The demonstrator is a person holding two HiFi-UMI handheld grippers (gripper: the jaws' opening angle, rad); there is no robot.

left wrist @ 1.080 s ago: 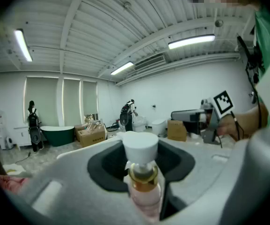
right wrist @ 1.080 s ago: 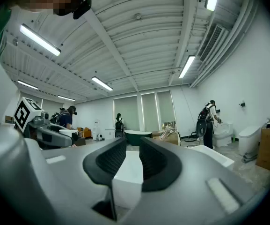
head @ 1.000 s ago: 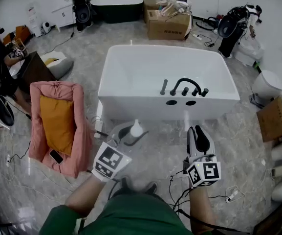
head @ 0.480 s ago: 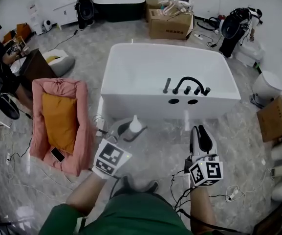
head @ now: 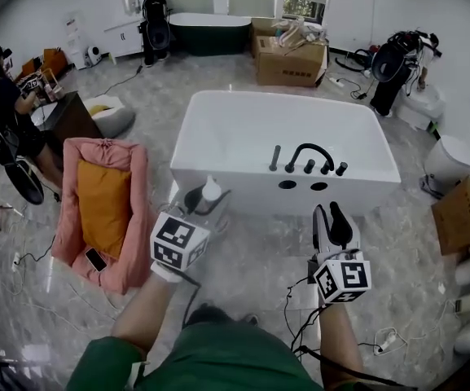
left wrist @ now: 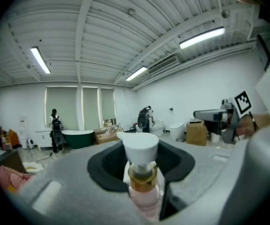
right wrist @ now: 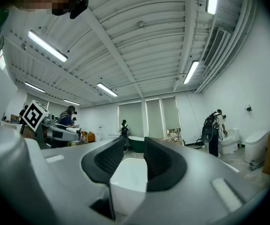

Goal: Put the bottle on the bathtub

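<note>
Bottle (left wrist: 142, 172) is a pump dispenser with a white flared cap, a gold collar and a pale pink body. Most of the body is hidden low between the pads. It stands upright in the left gripper (head: 205, 204), whose jaws are pinched on it just under the collar. From the head view it is carried off the floor, just in front of the near wall of the white bathtub (head: 243, 179), toward that wall's left end. How high it sits against the rim cannot be judged. The step in hand looks like the carry toward the tub, with the placing not yet done. The next move probably calls for lifting the bottle clear of the near rim and moving it forward. It then needs a flat stretch of ledge. The deck by the black faucet (head: 304, 150) seems broader than the left part of the rim. The base should go down square before the jaws part, since a tall, narrow bottle would likely tip on a thin edge. The right gripper (head: 329, 220) hangs to the right near the tub front. Its jaws are a narrow gap apart and hold nothing, with only the tub showing between them.
</note>
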